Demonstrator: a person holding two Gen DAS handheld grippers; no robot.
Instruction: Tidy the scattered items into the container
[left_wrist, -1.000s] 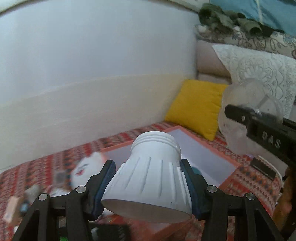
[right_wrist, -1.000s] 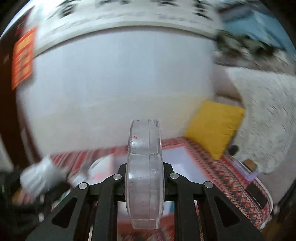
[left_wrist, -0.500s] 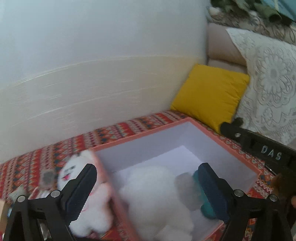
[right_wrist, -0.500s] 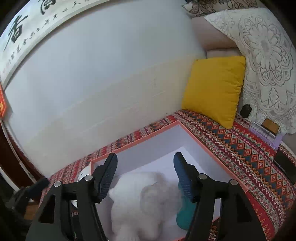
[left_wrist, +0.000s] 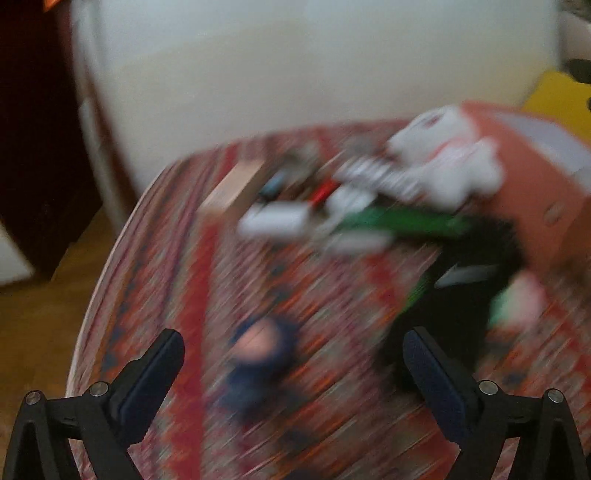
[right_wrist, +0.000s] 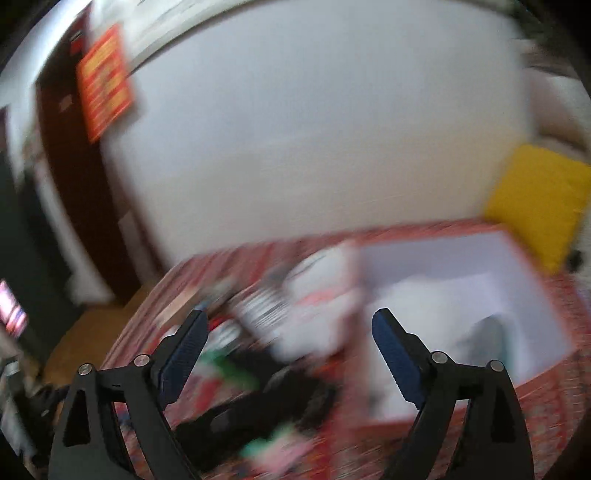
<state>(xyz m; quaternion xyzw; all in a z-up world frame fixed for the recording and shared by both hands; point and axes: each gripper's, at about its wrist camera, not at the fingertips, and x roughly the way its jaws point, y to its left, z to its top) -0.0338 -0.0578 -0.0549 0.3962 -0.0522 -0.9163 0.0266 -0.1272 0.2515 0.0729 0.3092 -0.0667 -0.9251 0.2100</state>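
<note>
Grippers, left (left_wrist: 293, 363) and right (right_wrist: 288, 345), both empty, jaws opening, are swinging toward clutter (left_wrist: 332, 206) beside box (right_wrist: 517, 258), likely for next pick.

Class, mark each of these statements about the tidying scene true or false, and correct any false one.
1. The left gripper holds a white cup. False: nothing is between its fingers, and its jaws are opening.
2. The box has a white inside. True.
3. A yellow cushion lies beyond the box. True.
4. The white plush toy lies inside the box. False: it sits outside, against the box's left wall.
5. The right gripper is clamped on a clear lid. False: its jaws are opening with nothing between them.
6. Scattered items lie on a patterned red cloth. True.
</note>
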